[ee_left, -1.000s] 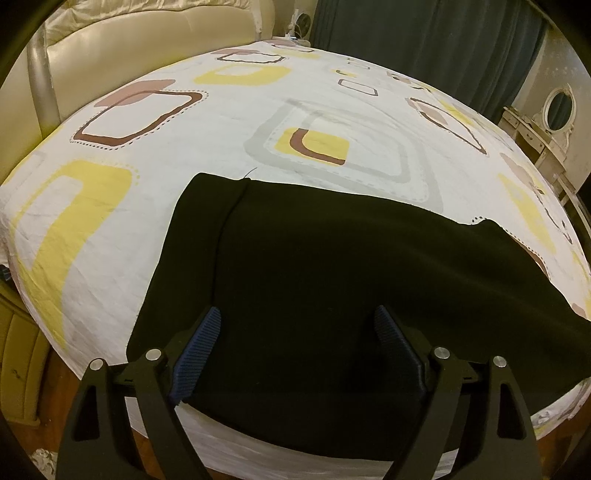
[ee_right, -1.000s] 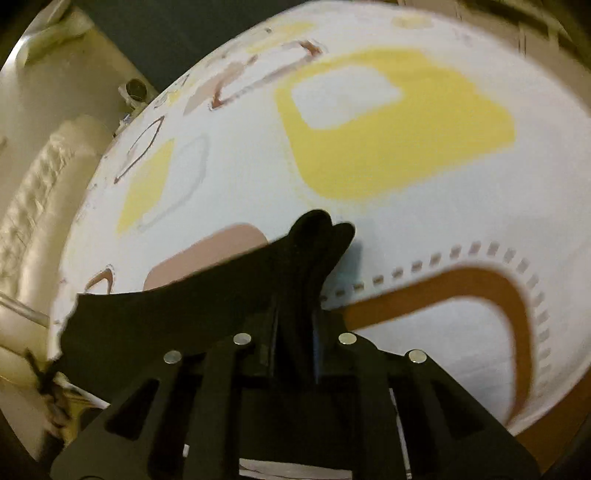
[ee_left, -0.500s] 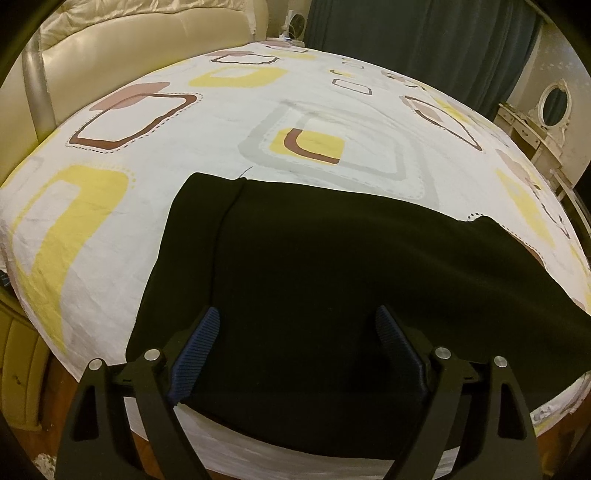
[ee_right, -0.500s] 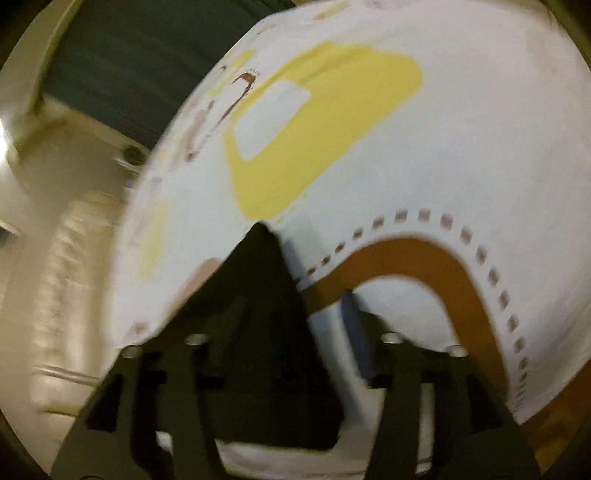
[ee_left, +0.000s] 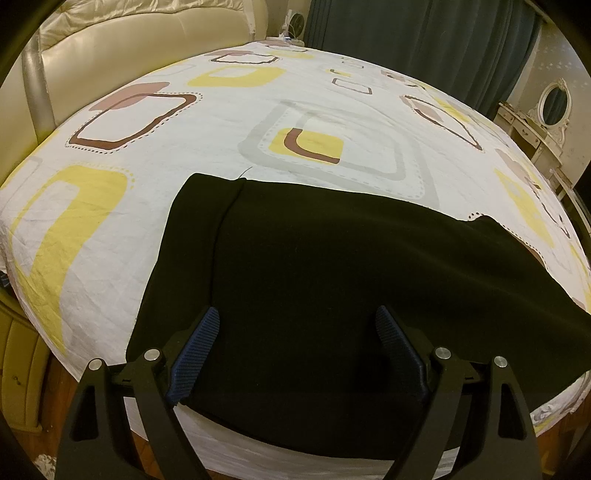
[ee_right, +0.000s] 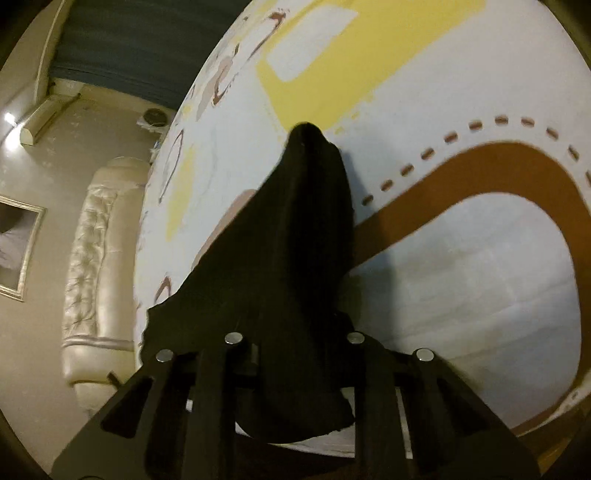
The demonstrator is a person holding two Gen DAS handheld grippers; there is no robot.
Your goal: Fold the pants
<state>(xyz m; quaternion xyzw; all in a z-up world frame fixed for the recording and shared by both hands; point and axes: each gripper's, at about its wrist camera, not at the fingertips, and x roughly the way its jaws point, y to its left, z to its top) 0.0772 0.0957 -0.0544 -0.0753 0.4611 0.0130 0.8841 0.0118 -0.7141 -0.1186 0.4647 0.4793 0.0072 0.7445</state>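
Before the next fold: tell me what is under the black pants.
The black pants lie spread on the patterned bedsheet, which shows all round them. The sheet beneath the cloth is covered, so nothing there can be checked.

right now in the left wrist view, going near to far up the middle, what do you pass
open left claw → flat black fabric pants → white bedsheet with yellow and brown squares → dark teal curtain

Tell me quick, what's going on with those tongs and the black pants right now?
Left tongs open, hovering over the black pants on the bed. Right tongs just closing, pants fabric bunched between them. Nothing in the way.
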